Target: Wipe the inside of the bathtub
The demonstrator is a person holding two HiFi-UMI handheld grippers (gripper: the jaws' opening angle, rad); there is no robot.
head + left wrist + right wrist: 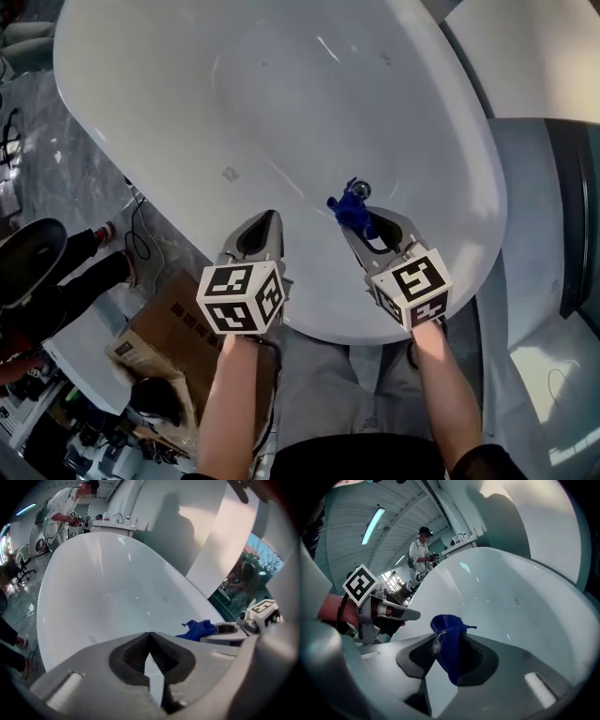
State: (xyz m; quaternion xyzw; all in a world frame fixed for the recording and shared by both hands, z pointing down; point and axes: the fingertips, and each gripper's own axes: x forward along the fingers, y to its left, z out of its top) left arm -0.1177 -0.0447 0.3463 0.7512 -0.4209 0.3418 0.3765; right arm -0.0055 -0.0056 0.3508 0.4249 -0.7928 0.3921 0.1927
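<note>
A large white oval bathtub (281, 94) fills the head view. My right gripper (354, 217) is shut on a small blue cloth (351, 210) and hovers over the tub's near end, close to the round metal drain (361, 190). In the right gripper view the blue cloth (449, 639) hangs bunched between the jaws. My left gripper (267, 220) is beside it, shut with nothing in it, over the tub's near wall. The left gripper view shows its jaws meeting at the tip (150, 634), with the blue cloth (199, 628) to the right.
A cardboard box (155, 333) and cables lie on the floor left of the tub. A person's leg and red shoe (103, 232) stand at the left. Another person (421, 550) stands beyond the tub's far end. A white panel (525, 56) lies at the upper right.
</note>
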